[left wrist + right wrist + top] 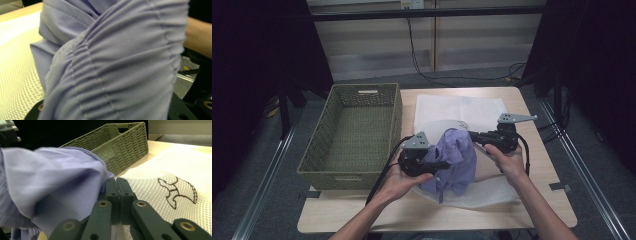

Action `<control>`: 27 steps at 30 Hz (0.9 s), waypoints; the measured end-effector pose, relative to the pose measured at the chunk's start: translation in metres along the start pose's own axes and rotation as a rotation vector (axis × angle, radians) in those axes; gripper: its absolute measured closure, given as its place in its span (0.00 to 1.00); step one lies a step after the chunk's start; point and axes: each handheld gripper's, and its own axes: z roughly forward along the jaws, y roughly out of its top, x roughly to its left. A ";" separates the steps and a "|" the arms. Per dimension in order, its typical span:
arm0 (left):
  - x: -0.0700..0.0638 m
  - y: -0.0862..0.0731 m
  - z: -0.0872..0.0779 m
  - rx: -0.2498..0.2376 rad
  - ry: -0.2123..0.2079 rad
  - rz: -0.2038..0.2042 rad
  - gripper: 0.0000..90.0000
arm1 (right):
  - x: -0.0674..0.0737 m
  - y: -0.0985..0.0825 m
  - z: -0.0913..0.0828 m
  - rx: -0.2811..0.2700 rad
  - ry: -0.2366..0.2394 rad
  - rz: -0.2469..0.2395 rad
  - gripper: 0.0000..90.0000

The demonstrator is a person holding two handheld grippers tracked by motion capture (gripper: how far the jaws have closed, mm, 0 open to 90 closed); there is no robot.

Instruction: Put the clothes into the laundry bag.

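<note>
A lavender garment point(455, 156) with a gathered, elastic part point(112, 65) hangs bunched over a white mesh bag point(462, 107) on the table. My left gripper point(439, 164) comes in from the left and is shut on the garment's lower left side; cloth covers most of its jaws in the left gripper view. My right gripper point(473, 135) reaches in from the right. Its jaws point(117, 182) are pressed flat together at the raised rim of the mesh bag point(162, 177), with the garment point(50, 177) just left of them. A dark embroidered mark point(177, 191) sits on the mesh.
A green wicker basket point(362, 91), with nothing in it, stands on the left part of the wooden table point(539, 167), close beside the bag; its wall point(125, 145) lies beyond the right gripper. Cables trail from both grippers. Dark floor and rails surround the table.
</note>
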 end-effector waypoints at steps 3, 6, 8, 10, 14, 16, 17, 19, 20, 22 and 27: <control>-0.001 -0.006 0.005 0.027 -0.003 0.005 0.78 | 0.000 0.000 0.000 -0.001 -0.002 -0.002 0.99; -0.002 -0.011 0.011 0.057 -0.003 0.004 0.78 | 0.000 0.000 0.001 0.005 0.000 -0.003 0.99; -0.002 -0.012 0.014 0.066 -0.006 0.002 0.78 | 0.001 -0.001 0.002 0.007 0.000 -0.002 0.99; -0.002 -0.014 0.018 0.081 -0.013 0.008 0.78 | 0.002 0.000 0.001 0.006 0.001 -0.002 0.99; -0.003 -0.020 0.029 0.110 -0.027 0.002 0.78 | 0.001 0.000 0.001 0.004 0.000 -0.003 0.99; -0.004 -0.024 0.035 0.133 -0.034 -0.002 0.78 | 0.001 0.000 0.001 0.006 0.000 -0.002 0.99; -0.004 -0.026 0.037 0.148 -0.032 0.005 0.78 | 0.002 0.000 0.002 0.005 0.002 0.000 0.99; -0.006 -0.028 0.043 0.169 -0.033 0.007 0.78 | 0.002 0.000 0.002 0.005 0.004 -0.003 0.99; -0.006 -0.029 0.046 0.173 -0.036 0.011 0.78 | 0.002 0.000 0.002 0.005 0.005 -0.004 0.99; -0.007 -0.029 0.051 0.174 -0.047 0.006 0.78 | 0.002 -0.001 0.002 0.006 0.005 -0.004 0.99; -0.006 -0.023 0.065 0.169 -0.048 0.011 0.78 | 0.002 -0.001 0.002 0.010 0.003 -0.004 0.99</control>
